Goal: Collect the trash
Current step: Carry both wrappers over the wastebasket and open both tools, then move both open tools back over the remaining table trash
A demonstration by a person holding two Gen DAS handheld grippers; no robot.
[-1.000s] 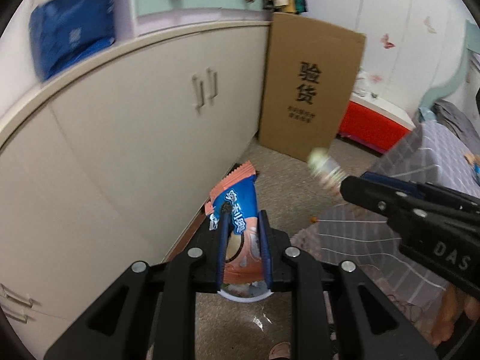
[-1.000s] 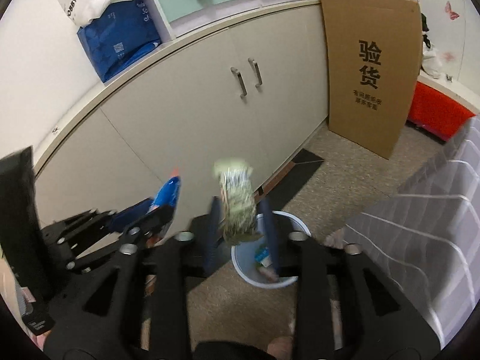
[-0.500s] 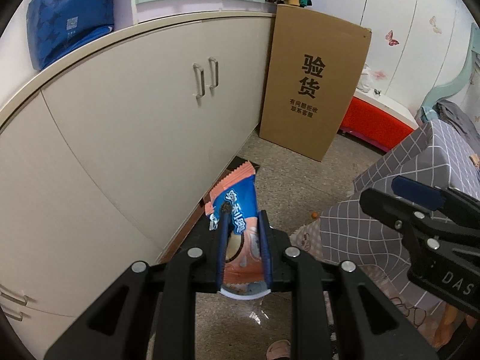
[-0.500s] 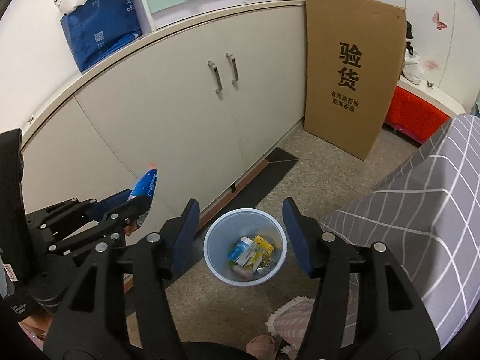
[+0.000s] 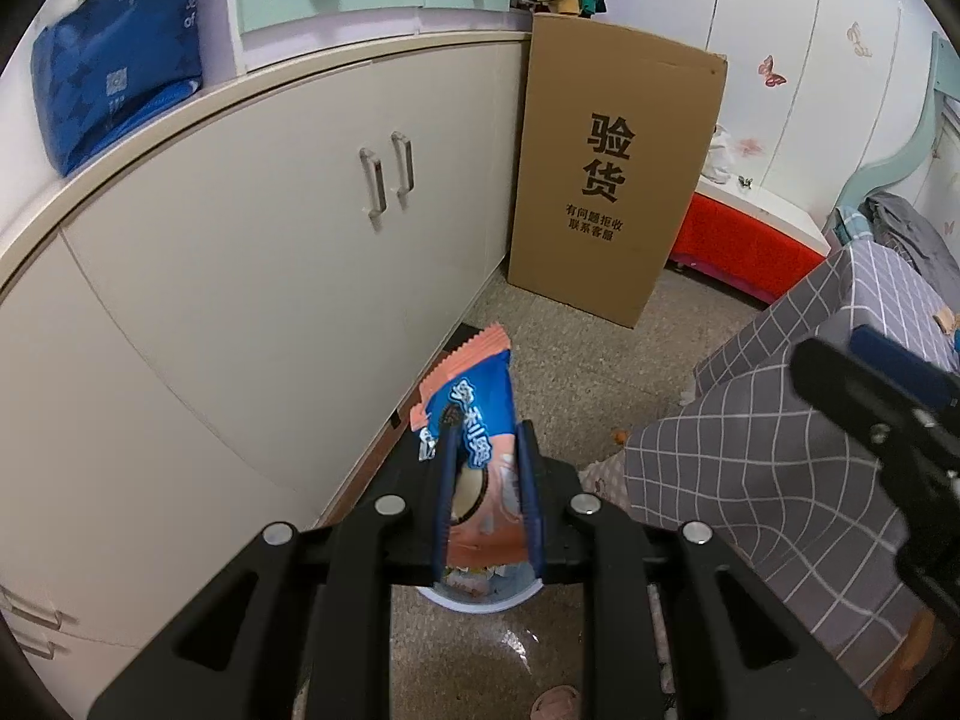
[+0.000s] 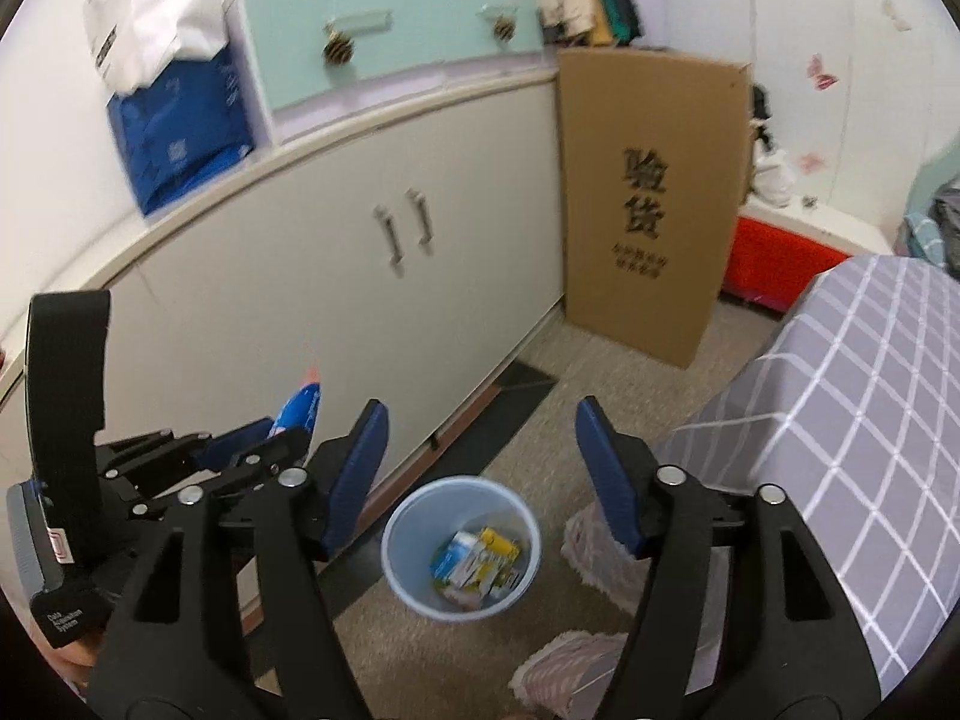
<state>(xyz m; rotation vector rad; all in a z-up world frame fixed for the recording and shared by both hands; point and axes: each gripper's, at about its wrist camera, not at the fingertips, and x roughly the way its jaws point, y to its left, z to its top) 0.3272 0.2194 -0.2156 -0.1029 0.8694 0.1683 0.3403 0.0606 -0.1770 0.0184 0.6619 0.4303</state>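
**Wrapper clamped over a half-hidden bin; right gripper spread and empty**

A blue and salmon snack wrapper (image 5: 477,450) is clenched between the pads of the left gripper (image 5: 487,495), its upper end sticking out toward 12 o'clock. In the left wrist view the pale blue bin (image 5: 480,597) is mostly covered by the wrapper and the gripper frame; only a curved strip of rim is seen below the jaws. The print on the wrapper is too distorted to be read.

In the right wrist view the bin (image 6: 462,546) is shown whole, on the floor, between the fingers of the right gripper (image 6: 480,468), whose jaws have just been opening and are spread wide with nothing between them. Several small packets (image 6: 477,561) lie inside, blurred beyond telling apart. The left gripper (image 6: 282,441) is seen at 9 o'clock, with only a blue tip of the wrapper (image 6: 300,411) showing. A grey checked cloth (image 6: 840,450) is cut off at 3 o'clock; what it covers is hidden. The whole right view is softened by blur.
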